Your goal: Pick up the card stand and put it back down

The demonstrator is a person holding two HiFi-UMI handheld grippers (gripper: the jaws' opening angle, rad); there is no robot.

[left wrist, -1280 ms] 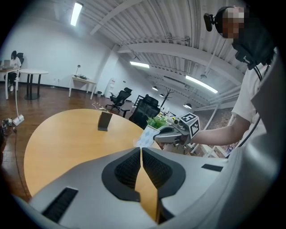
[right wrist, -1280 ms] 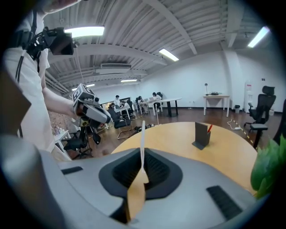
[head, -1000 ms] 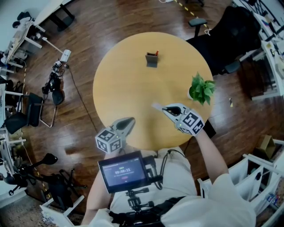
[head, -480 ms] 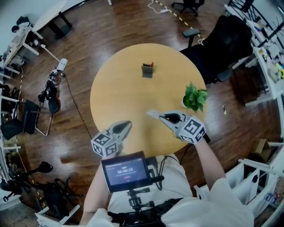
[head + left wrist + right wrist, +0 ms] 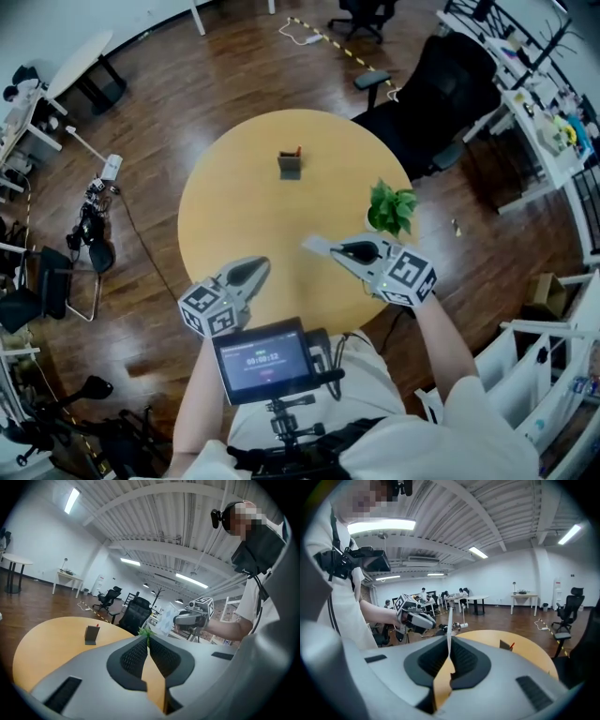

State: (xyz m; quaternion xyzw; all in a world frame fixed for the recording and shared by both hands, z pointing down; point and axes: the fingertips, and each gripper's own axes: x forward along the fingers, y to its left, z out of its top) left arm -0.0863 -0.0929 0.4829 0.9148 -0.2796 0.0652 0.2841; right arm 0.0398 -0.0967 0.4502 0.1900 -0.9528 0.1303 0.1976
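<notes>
Change since earlier frame: both grippers are rising above the near rim of the table (image 5: 202,220), and the head view is swinging so that the table is sitting lower in it. The card stand (image 5: 290,165) is keeping its place on the tabletop.
Left gripper (image 5: 255,266): its jaws are resting together with nothing between them.
Right gripper (image 5: 339,250): it is pinching a thin white card (image 5: 316,246), which is sticking out past the tips.
Card stand position: it is standing upright on the far half of the table, well apart from both grippers. A potted plant (image 5: 390,207) is sitting near the right rim.
Step in hand (judged): the reach toward the stand is only beginning, and no pick-up is under way yet.
Doing it well (judged): the empty left gripper is looking like the one to use. Its jaws need opening before it gets there. Taking the stand by its two sides and lifting it straight should keep it from tipping. The card-carrying gripper should be staying clear of the plant.
Head view only: it is showing the whole layout and the gap to the stand.
Left gripper view only: it is showing the card's broad face, whereas the right gripper view is showing only the card's edge.
</notes>
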